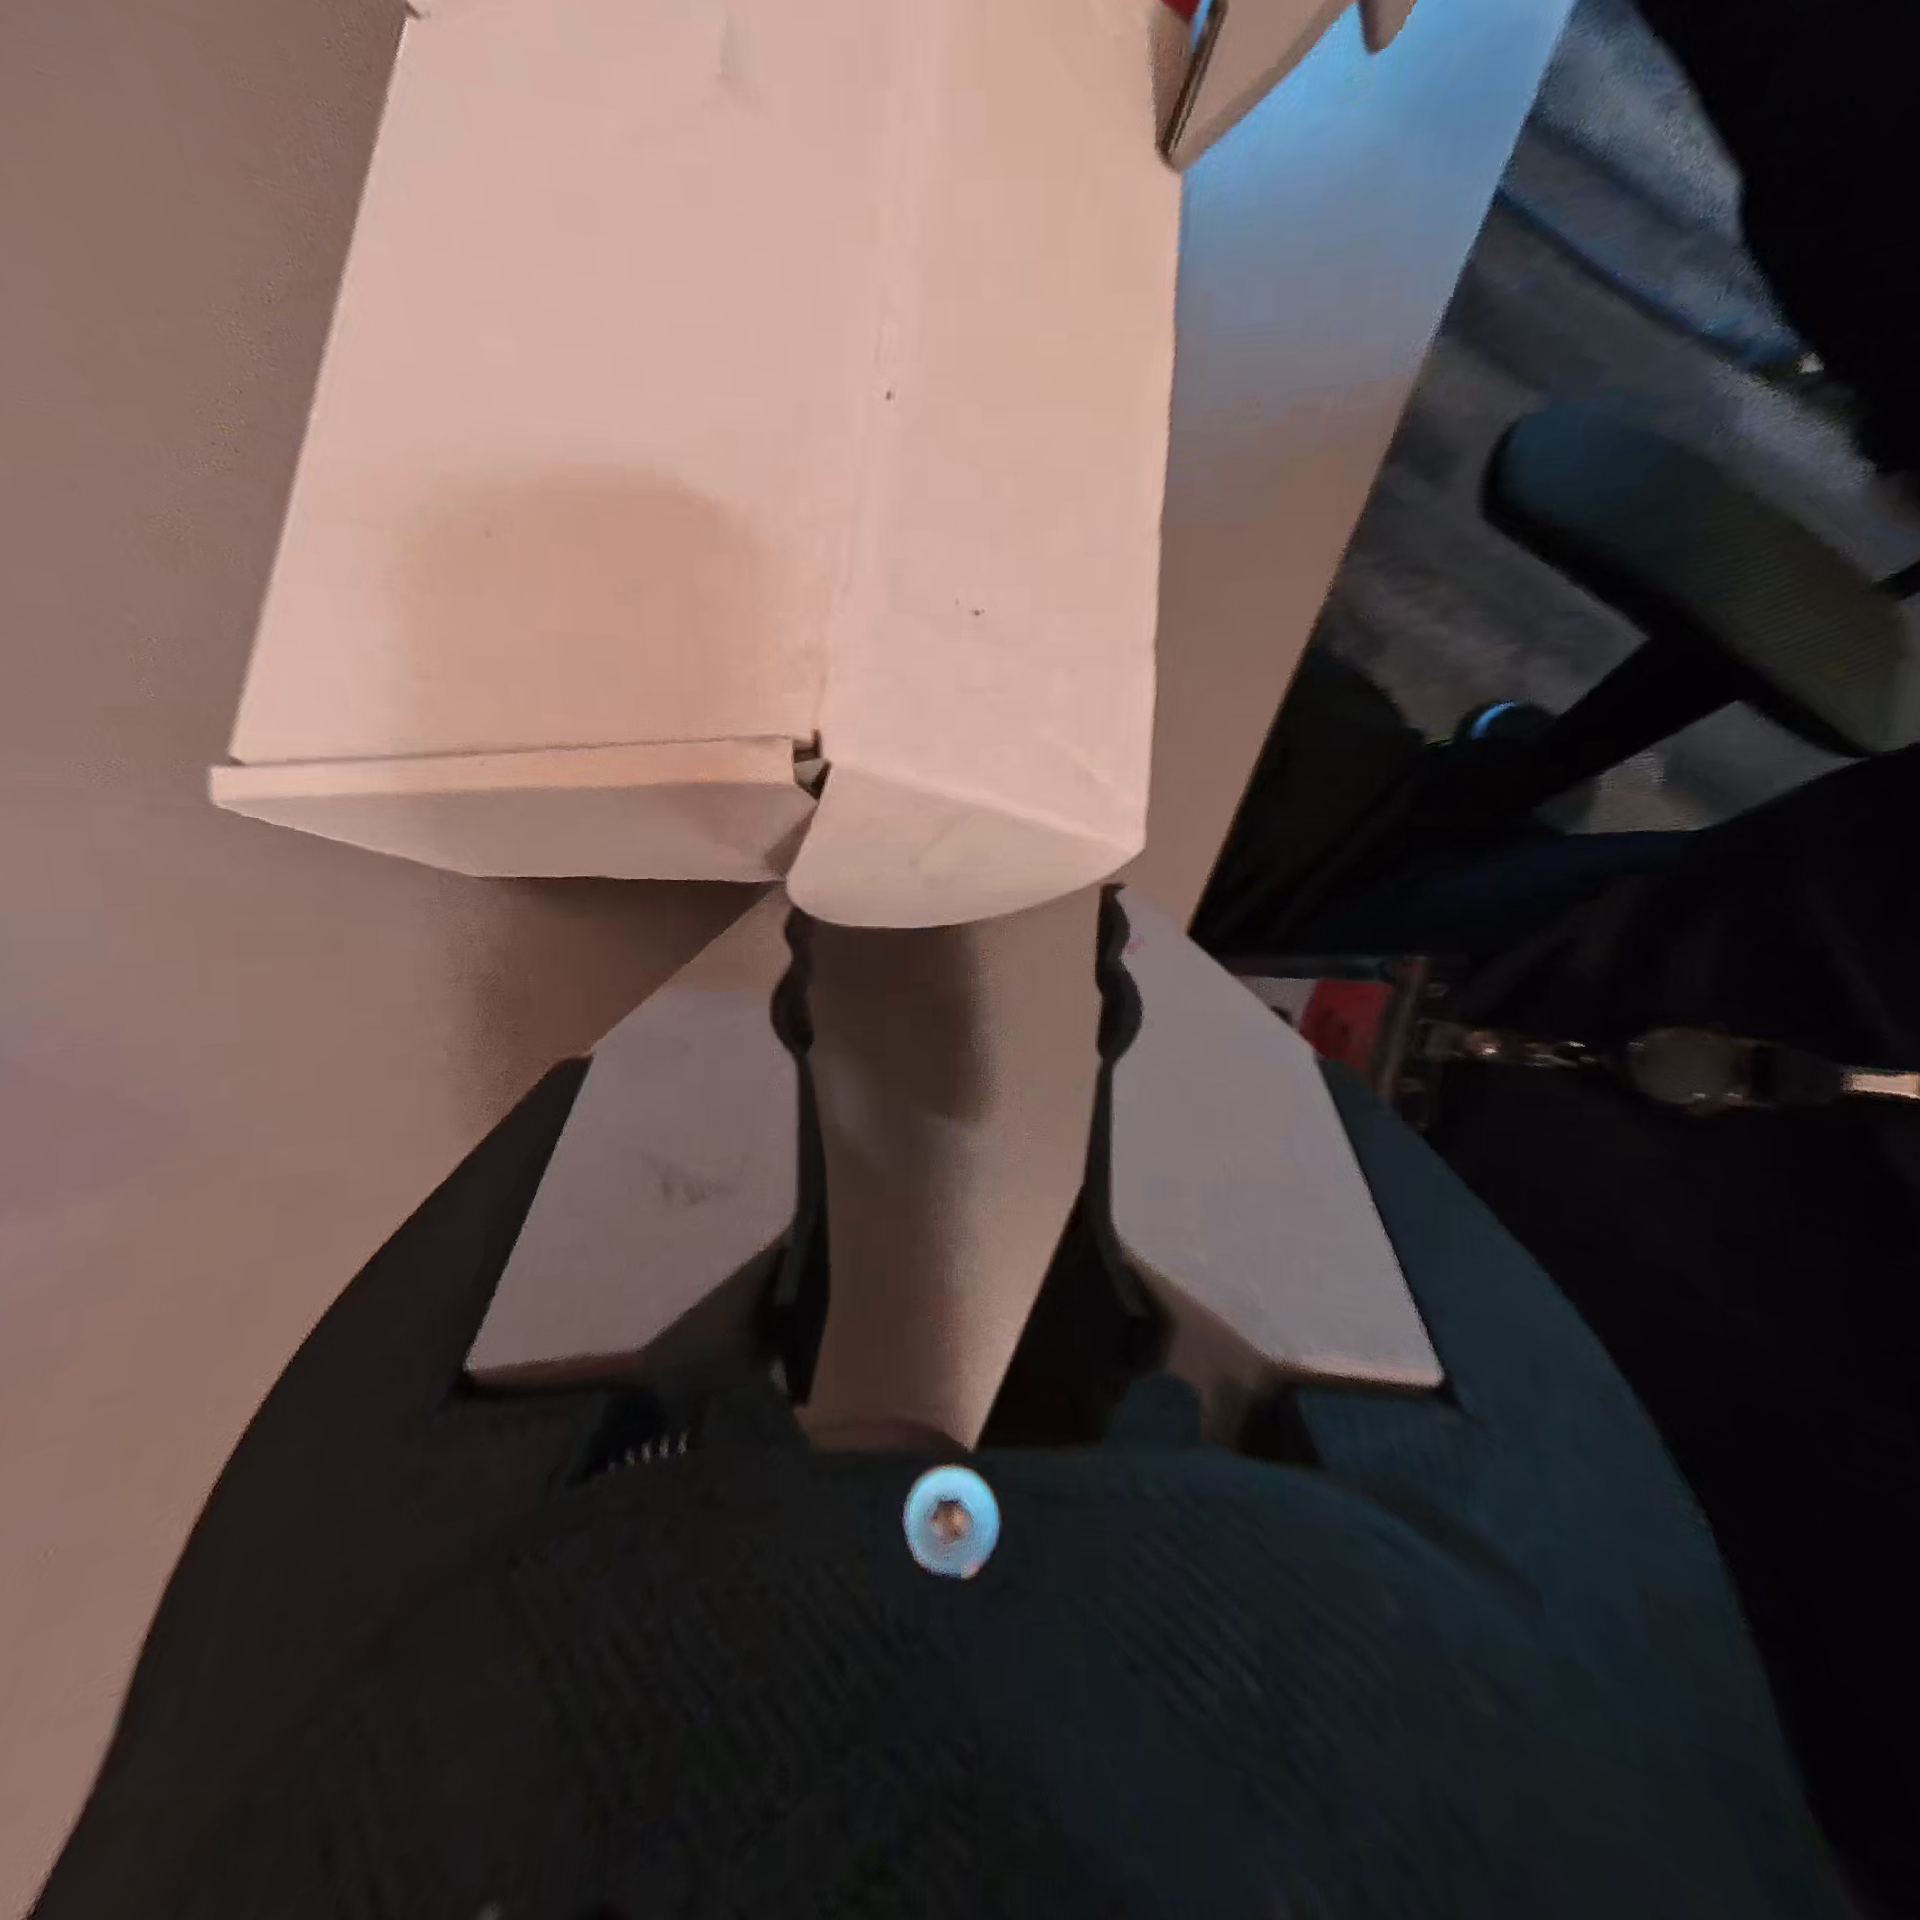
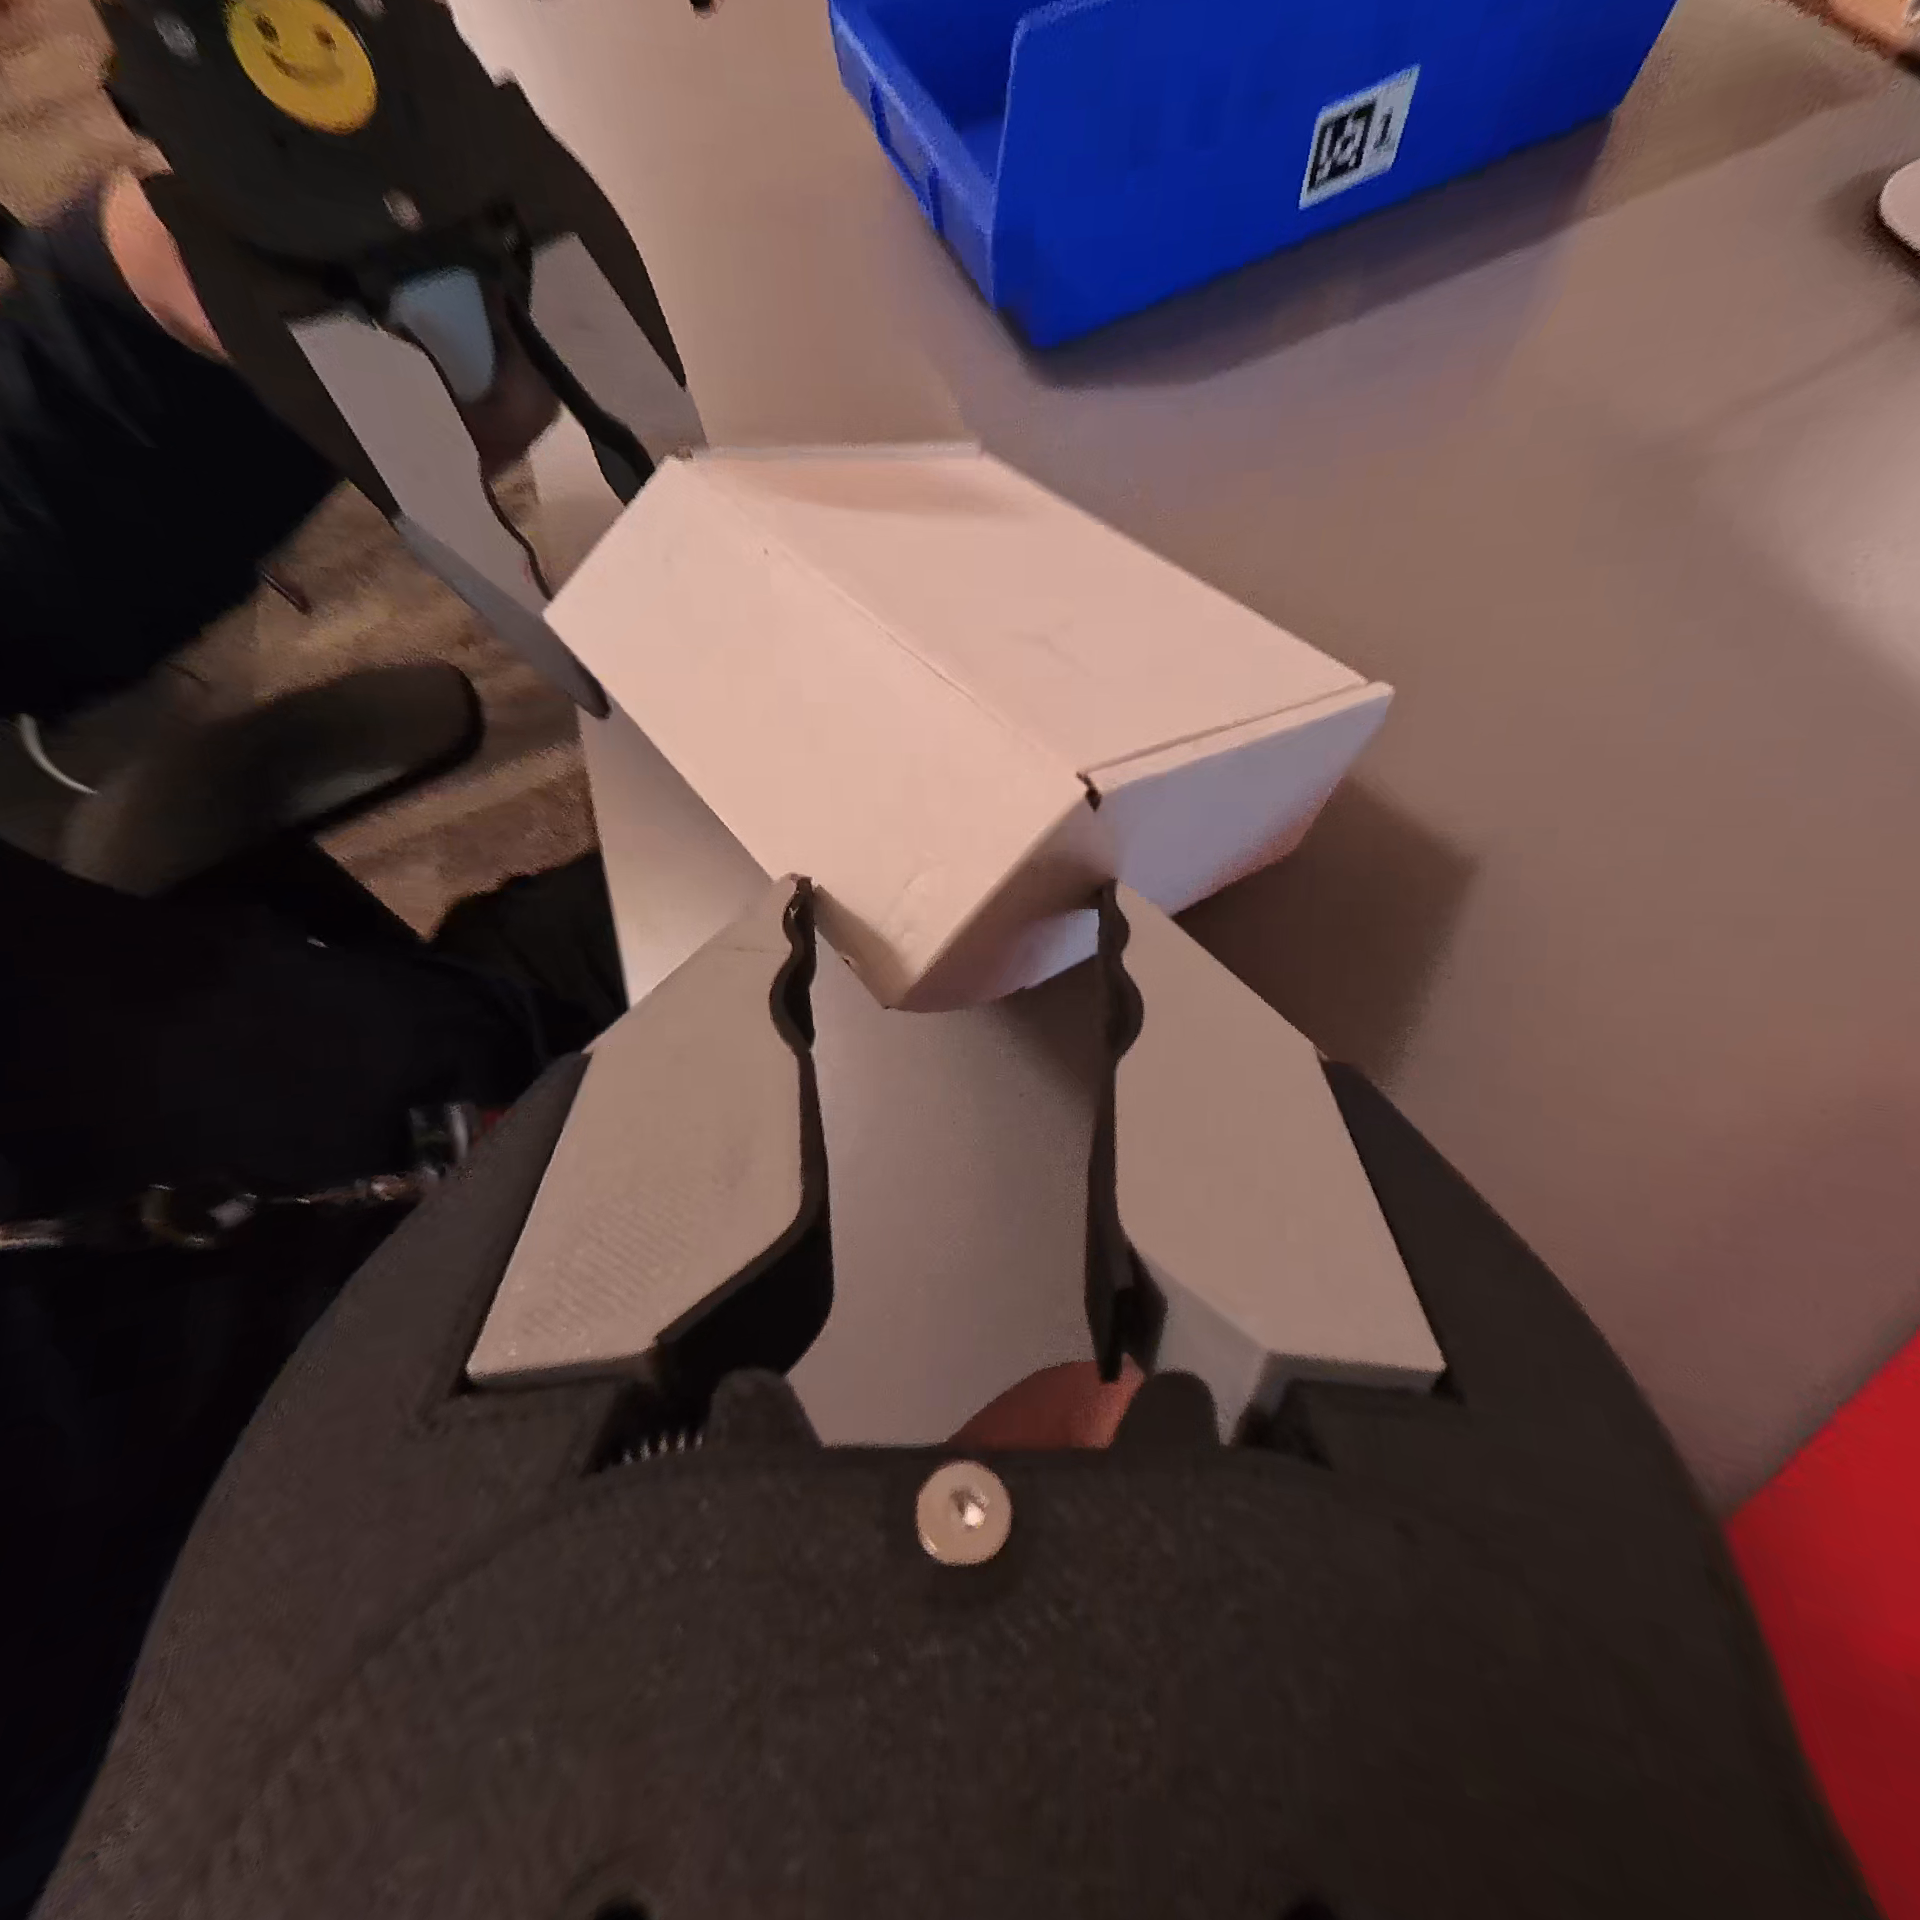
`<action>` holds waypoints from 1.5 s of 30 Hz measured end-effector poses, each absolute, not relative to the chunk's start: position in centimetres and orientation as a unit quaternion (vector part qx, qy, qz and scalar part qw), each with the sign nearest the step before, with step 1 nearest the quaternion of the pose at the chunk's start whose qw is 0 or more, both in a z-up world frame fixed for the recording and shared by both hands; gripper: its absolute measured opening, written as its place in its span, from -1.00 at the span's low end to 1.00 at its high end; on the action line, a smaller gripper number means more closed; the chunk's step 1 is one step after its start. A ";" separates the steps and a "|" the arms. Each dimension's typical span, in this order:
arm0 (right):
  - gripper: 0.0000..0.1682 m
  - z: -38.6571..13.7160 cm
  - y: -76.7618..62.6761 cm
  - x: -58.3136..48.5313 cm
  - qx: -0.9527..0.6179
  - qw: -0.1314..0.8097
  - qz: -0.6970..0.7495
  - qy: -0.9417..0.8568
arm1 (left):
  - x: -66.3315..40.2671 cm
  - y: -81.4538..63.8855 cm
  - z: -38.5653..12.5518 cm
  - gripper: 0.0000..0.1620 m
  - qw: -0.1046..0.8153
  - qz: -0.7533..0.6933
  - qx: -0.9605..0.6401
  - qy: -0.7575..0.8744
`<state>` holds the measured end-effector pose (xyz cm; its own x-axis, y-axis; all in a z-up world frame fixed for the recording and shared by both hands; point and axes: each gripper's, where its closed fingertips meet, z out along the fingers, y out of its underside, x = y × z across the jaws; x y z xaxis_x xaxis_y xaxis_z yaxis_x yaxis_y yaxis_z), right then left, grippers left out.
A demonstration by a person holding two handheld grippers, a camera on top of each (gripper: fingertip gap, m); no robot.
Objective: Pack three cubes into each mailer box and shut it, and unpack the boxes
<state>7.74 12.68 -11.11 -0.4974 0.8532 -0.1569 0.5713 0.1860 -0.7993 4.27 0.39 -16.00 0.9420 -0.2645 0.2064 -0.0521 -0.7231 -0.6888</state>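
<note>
A: Mailer box [image 2: 935,707] shut, tilted at the surface [image 2: 1507,675] edge.
B: Left tool [image 2: 561,540] released at its far end; right tool [image 2: 951,904] released at the near corner.

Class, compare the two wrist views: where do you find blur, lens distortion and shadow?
Left wrist view: the white mailer box bulges from wide-angle distortion, with a soft shadow on its face; the chair is smeared. Right wrist view: the left gripper is blurred; the blue bin looks fairly sharp.
</note>
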 end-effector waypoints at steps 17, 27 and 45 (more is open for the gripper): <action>-0.48 -8.6 14.7 5.6 -0.539 0.105 0.420 -0.722 | 0.7 3.3 -11.4 -0.17 0.394 -0.299 -0.868 -0.027; -0.51 -8.0 16.6 4.4 -0.492 0.183 0.425 -0.738 | -3.9 2.0 -10.0 -0.22 0.421 -0.195 -0.886 -0.006; -0.64 -6.9 20.5 2.7 -0.320 0.257 0.389 -0.825 | -9.4 6.7 -9.4 -0.21 0.359 -0.130 -0.892 0.244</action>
